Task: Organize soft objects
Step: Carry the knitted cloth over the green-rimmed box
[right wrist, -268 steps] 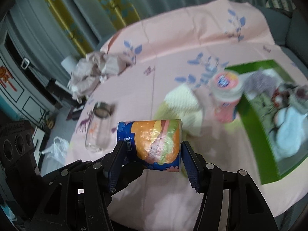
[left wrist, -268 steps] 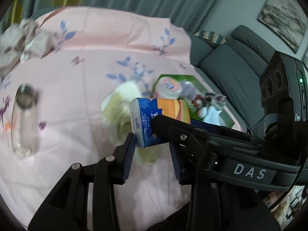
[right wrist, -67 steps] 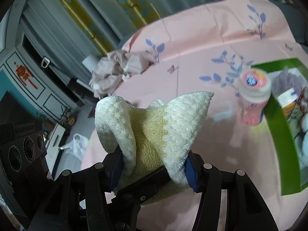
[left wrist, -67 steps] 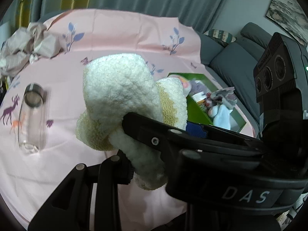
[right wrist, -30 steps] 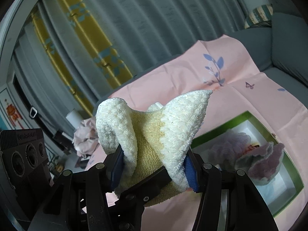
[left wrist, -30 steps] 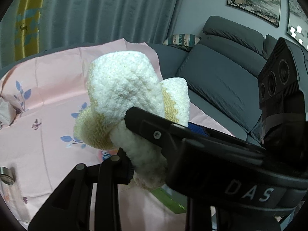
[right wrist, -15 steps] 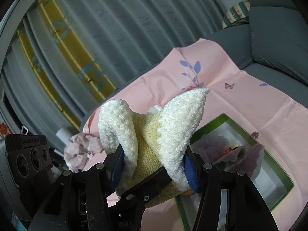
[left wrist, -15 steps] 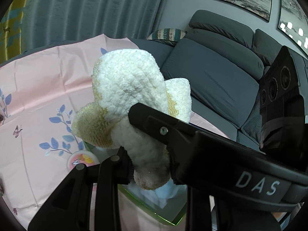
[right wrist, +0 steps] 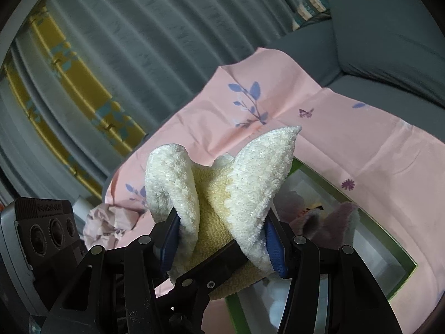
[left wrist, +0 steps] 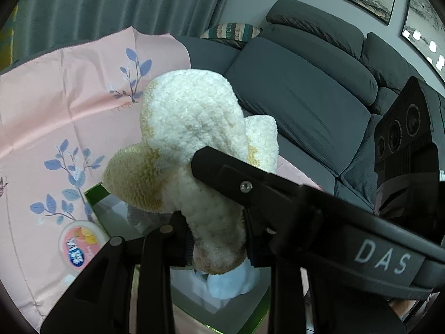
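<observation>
Both grippers are shut on one fluffy cream and yellow towel (left wrist: 192, 144). My left gripper (left wrist: 217, 245) pinches its lower fold, and my right gripper (right wrist: 222, 239) squeezes the bunched towel (right wrist: 222, 183) between its blue pads. The towel hangs above the green-rimmed box (right wrist: 400, 253), which also shows in the left wrist view (left wrist: 93, 194). Inside the box lie a pale blue soft item (left wrist: 230, 284) and a lilac fluffy item (right wrist: 333, 217).
A round pink tub (left wrist: 80, 245) stands on the pink floral tablecloth (left wrist: 55, 105) left of the box. A crumpled pink cloth (right wrist: 103, 222) lies at the table's far side. A grey sofa (left wrist: 306, 91) stands behind the table.
Both grippers have carried the towel from over the table to above the green box. The box now sits right under the towel. The grip has not changed.
</observation>
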A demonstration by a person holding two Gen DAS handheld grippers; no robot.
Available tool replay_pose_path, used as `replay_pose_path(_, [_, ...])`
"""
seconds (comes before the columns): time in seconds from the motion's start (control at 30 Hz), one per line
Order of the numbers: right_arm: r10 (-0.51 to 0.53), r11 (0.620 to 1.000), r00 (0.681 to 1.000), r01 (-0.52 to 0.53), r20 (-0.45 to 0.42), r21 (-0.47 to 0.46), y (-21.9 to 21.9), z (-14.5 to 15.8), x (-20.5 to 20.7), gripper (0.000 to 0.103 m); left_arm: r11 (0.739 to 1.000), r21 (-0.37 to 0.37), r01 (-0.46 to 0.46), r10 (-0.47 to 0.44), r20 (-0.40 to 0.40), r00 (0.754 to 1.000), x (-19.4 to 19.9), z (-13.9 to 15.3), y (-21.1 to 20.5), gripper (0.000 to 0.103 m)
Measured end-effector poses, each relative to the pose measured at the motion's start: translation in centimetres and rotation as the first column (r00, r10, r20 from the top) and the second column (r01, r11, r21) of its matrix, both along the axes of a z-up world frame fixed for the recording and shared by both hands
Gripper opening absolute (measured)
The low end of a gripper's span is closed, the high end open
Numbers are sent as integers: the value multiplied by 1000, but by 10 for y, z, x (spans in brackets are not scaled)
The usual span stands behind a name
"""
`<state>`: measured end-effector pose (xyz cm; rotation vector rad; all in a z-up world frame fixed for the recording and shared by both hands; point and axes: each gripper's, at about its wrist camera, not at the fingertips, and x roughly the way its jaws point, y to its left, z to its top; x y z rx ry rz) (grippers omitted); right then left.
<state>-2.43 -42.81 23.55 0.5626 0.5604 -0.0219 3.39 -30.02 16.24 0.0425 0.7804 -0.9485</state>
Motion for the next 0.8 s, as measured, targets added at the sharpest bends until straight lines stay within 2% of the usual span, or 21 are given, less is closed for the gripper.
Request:
replay_pose_path(0.37, [-47,998,998,49,-49,41,-23,-19,6,58,999,29,29,-27,-49,998,11,-20,-21,26])
replay_pose_path(0.8, [-71,994,985,84,-159,72,-38,-47,19,58,997,83,-5,14,-108,994,25,-49,-31,30])
